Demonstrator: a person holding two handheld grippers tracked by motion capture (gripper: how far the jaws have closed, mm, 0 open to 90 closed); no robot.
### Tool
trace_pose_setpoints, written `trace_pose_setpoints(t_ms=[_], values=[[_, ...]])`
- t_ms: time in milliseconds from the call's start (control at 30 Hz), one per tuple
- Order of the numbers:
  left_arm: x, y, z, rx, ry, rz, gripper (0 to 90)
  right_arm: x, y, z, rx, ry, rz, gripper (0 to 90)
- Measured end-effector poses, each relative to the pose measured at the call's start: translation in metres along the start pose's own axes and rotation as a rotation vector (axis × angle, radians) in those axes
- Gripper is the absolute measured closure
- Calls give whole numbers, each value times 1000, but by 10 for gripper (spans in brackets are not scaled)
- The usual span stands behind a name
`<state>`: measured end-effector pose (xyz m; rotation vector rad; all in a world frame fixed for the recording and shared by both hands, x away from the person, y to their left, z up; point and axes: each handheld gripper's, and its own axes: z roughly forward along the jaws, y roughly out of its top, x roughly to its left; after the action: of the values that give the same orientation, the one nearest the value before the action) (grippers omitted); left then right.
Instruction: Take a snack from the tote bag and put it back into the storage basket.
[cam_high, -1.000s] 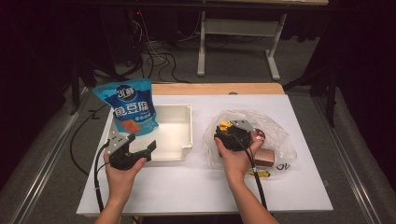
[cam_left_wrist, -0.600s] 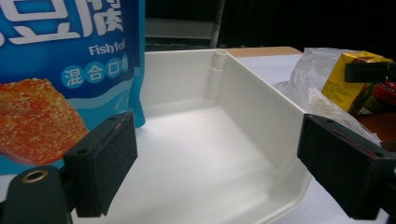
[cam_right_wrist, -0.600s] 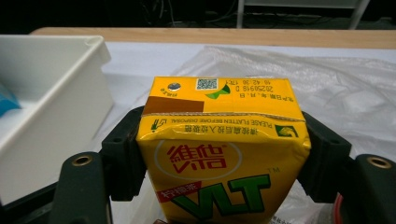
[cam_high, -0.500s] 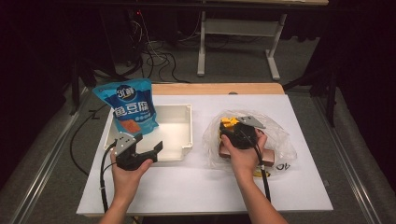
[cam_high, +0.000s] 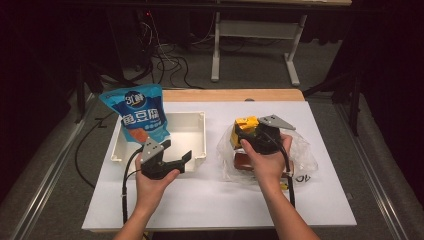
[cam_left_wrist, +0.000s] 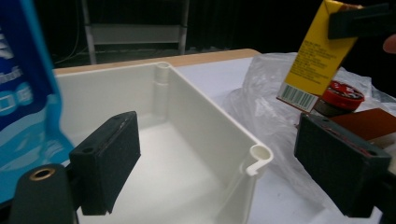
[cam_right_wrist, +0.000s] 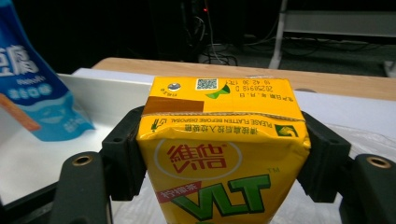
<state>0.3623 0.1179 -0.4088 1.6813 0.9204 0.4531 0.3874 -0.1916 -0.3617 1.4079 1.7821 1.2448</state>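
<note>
- Seen from above, my right gripper (cam_high: 248, 131) lifts the yellow drink carton (cam_high: 241, 126) over the clear plastic bag (cam_high: 300, 159) on the white tabletop (cam_high: 215, 200).
- Left gripper view: my jaws stand spread and empty before the white tray (cam_left_wrist: 212, 135).
- Right gripper view: my jaws pinch the carton's sides.

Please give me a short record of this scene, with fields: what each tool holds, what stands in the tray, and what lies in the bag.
right tool: shut on the yellow drink carton, lifted above the plastic bag
left tool: open, nothing between the pads, at the near rim of the white tray
tray contents: blue snack pouch, upright at its left end
bag contents: red-lidded jar, brown packet
surface: white table
</note>
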Motion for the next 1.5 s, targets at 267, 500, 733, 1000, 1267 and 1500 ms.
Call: trace_pose_setpoints(t_ms=[267, 500, 733, 1000, 1267, 1500], values=[[-19, 5, 18, 3, -62, 31, 152, 7, 9, -12, -12, 59, -18, 305], [-32, 7, 30, 10, -93, 44, 151, 14, 13, -22, -12, 95, -51, 305], [-43, 8, 40, 6, -122, 53, 151, 19, 15, -30, -19, 139, -67, 304], [-56, 10, 48, 2, -169, 84, 157, 26, 15, -36, -16, 166, -91, 304], [-68, 12, 52, -9, -200, 112, 185, 31, 13, -39, -11, 182, -104, 304], [-74, 14, 54, -19, -220, 132, 256, 38, 9, -40, 0, 194, -121, 304]])
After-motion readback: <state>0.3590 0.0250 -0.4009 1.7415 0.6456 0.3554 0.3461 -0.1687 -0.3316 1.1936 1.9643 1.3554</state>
